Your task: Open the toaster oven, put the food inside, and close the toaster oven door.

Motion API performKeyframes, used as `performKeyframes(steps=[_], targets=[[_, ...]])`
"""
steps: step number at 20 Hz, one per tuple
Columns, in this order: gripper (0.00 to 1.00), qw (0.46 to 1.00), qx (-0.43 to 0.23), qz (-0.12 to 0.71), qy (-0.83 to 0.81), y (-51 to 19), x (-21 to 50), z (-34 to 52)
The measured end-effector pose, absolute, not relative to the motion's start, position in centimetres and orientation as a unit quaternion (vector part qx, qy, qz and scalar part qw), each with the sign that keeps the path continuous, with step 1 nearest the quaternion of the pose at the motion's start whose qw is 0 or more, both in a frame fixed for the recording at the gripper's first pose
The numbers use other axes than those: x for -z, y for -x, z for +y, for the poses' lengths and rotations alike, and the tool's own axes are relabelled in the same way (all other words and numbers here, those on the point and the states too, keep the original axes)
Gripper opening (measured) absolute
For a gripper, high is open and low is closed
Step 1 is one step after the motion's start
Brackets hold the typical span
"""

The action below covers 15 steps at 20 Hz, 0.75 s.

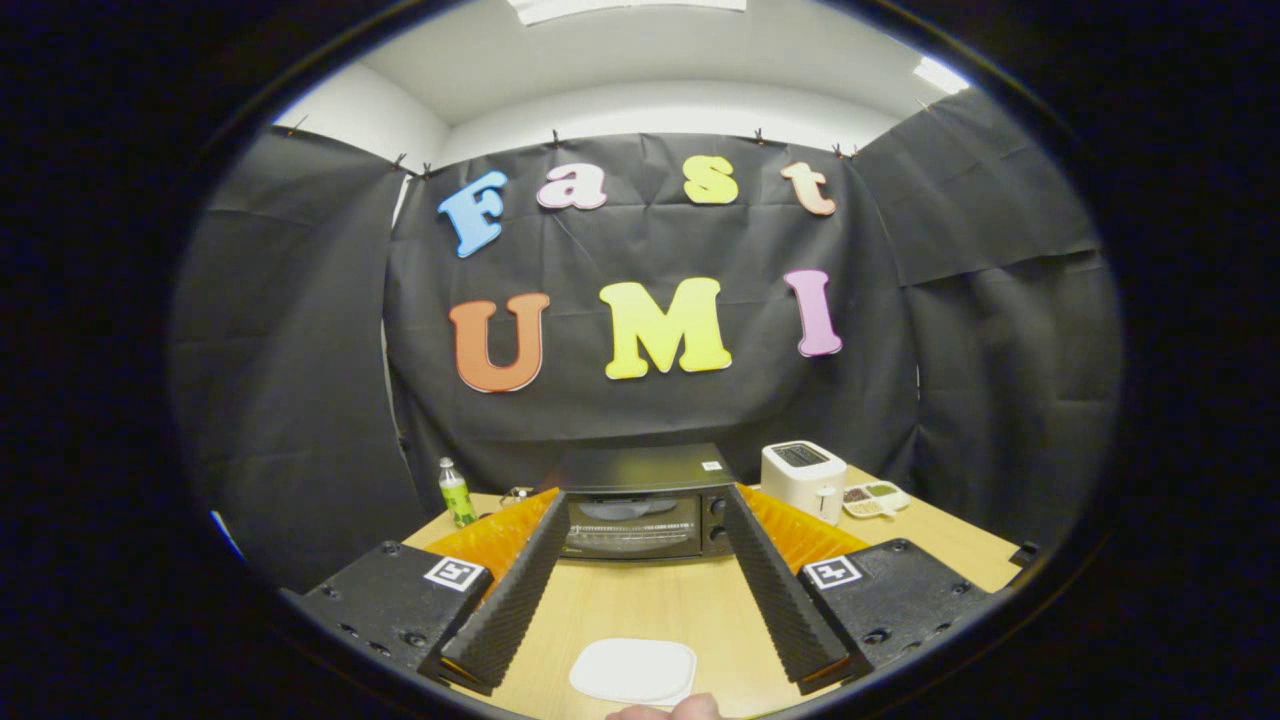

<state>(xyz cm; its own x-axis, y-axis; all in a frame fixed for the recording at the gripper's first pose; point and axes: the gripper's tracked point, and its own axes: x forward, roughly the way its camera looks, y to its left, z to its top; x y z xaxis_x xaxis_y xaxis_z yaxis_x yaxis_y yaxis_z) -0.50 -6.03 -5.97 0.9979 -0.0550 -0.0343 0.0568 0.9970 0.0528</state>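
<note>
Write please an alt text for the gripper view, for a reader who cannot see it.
The open gripper points at a closed black toaster oven across a wooden table. A white plate lies between the fingers; a white toaster, a snack tray and a green bottle flank the oven.

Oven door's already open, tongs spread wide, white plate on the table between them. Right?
Not quite. The gripper view shows the toaster oven door shut, glass upright. The rest holds: the tongs are spread wide, gripping nothing, and the white plate lies on the table between them.
</note>
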Motion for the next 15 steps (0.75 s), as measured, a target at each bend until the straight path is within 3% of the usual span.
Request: performKeyframes(steps=[15], targets=[[1.0,0.999,0.022,0.02,-0.031,1.5,7.2,-5.2]])
